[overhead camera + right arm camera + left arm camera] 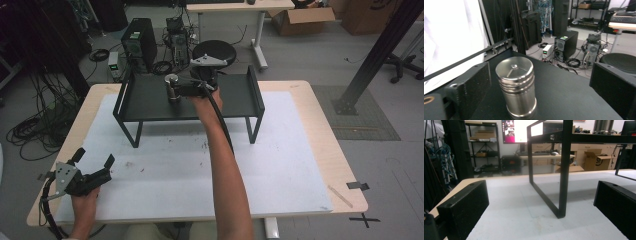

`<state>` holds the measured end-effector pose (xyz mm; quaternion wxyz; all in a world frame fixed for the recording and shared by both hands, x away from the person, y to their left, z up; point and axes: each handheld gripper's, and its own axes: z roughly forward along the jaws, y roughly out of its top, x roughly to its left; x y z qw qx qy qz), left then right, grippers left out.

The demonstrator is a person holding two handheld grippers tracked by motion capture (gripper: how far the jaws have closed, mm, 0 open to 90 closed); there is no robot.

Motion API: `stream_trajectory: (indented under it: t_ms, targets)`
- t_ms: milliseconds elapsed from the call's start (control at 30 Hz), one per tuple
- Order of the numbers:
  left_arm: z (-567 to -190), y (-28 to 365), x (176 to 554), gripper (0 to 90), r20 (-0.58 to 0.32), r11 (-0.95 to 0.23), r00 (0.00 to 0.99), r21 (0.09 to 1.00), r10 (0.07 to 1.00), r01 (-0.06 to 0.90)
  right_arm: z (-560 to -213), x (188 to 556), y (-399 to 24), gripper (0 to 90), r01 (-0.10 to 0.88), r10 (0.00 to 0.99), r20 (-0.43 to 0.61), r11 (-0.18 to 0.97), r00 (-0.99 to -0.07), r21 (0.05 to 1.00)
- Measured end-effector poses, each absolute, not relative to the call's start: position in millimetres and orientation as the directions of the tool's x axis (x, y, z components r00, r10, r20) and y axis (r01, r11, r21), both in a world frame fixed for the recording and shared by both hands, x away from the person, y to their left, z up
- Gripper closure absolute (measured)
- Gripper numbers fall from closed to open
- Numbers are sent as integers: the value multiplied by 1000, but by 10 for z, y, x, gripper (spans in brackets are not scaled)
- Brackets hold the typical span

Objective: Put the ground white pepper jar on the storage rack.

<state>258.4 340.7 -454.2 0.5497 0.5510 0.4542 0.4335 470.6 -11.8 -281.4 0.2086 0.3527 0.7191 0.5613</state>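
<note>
Canister [516, 86] of ribbed steel stands upright on the black shelf [150, 102], near its middle, so it's been set where it won't tip. Your right gripper [186, 90] has its jaws spread wide either side, gripping nothing. Your left gripper [95, 162] rests open and empty at the near corner of the white table mat [280, 165]. Computer towers [139, 42] sit on the floor beyond.
</note>
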Motion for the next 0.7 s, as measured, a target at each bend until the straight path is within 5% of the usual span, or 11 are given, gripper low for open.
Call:
stream_trajectory:
  t_ms: [700]
  targets:
    - [-4542, 3403, 2583, 2, -18, 14, 211, 1000, 977, 23, -2771, 4539, -535, 0, 244, 795, 90, 74, -600, 967]
